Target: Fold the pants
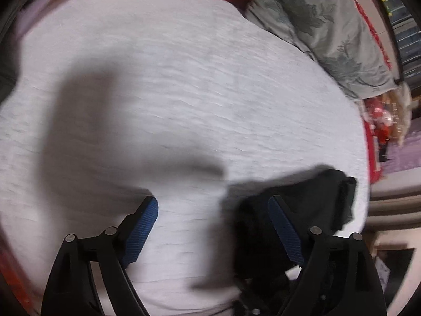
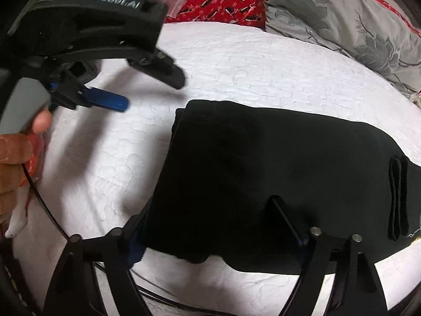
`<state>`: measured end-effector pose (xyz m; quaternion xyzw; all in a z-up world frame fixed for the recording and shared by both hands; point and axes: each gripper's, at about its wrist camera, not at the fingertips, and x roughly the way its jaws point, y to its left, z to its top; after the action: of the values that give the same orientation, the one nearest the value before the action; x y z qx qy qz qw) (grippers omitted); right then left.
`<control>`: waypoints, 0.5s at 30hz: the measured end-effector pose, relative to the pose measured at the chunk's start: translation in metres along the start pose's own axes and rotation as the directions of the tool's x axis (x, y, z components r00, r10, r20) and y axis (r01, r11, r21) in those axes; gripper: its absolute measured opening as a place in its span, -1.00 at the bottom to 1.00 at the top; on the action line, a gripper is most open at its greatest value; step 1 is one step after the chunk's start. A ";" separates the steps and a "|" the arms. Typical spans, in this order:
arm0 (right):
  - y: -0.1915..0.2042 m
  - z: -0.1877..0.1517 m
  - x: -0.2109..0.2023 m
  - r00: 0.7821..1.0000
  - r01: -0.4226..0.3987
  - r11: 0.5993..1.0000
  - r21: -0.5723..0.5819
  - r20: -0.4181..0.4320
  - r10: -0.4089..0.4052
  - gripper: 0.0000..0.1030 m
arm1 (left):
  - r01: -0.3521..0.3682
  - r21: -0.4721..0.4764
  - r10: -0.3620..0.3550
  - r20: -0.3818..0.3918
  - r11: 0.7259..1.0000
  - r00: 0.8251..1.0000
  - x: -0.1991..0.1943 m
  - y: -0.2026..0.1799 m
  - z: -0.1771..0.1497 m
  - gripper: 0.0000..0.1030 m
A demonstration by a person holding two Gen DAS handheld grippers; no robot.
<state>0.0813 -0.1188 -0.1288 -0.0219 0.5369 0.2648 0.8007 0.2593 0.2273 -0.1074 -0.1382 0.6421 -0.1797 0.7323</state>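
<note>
The right hand-held gripper (image 2: 210,226) hovers low over the near edge of the pants (image 2: 250,179), its jaws spread wide. The left finger lies beside the bundle's near-left corner and the right finger stands over the black cloth; nothing is pinched between them. That wide stance seems to suit a bundle this thick: the jaws would have to straddle the layered edge before they could close on it.

The left hand-held gripper (image 1: 213,221) is also apart and empty. In its own view the blue pads (image 1: 143,233) are spread over bare bedspread, the left pad on white, the right one in front of the dark cloth. From the right wrist view it hangs in the air to the left of the pants, clear of them, gripped by the person's hand (image 2: 15,158). It seems kept off to the side so as not to disturb the stack.

The pants lie on the white quilted bed (image 2: 263,60) as a compact black rectangle, with stacked layers showing at the far-left corner and a narrow doubled strip at the right end. Judging by this shape, the folding looks nearly or wholly done. A grey floral pillow (image 2: 342,18) and red patterned fabric (image 2: 221,2) sit at the bed's far side, well apart from the pants.
</note>
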 end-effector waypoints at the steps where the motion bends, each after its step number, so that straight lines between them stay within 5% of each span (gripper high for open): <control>1: -0.001 -0.002 -0.003 1.000 -0.011 1.000 -0.001 0.004 0.011 0.53 | 0.011 -0.001 -0.011 -0.013 1.000 1.000 0.005 -0.003 0.000 0.74; 4: -0.003 -0.004 -0.006 1.000 -0.023 1.000 -0.004 0.008 0.023 0.46 | 0.005 0.019 -0.005 -0.015 1.000 1.000 0.014 -0.011 0.002 0.89; 11: -0.004 -0.008 -0.013 0.999 -0.048 0.999 0.001 0.014 0.048 0.45 | 0.060 0.060 -0.055 -0.085 0.996 0.995 0.036 -0.021 0.004 0.89; 15: -0.011 -0.009 -0.015 0.998 -0.068 0.998 0.006 0.017 0.068 0.39 | 0.212 -0.011 -0.211 -0.149 0.977 0.966 0.050 -0.017 0.012 0.89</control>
<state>0.0748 -0.1367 -0.1224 0.0011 0.5315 0.2906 0.7956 0.2751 0.1900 -0.1435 -0.1903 0.6761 -0.2682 0.6593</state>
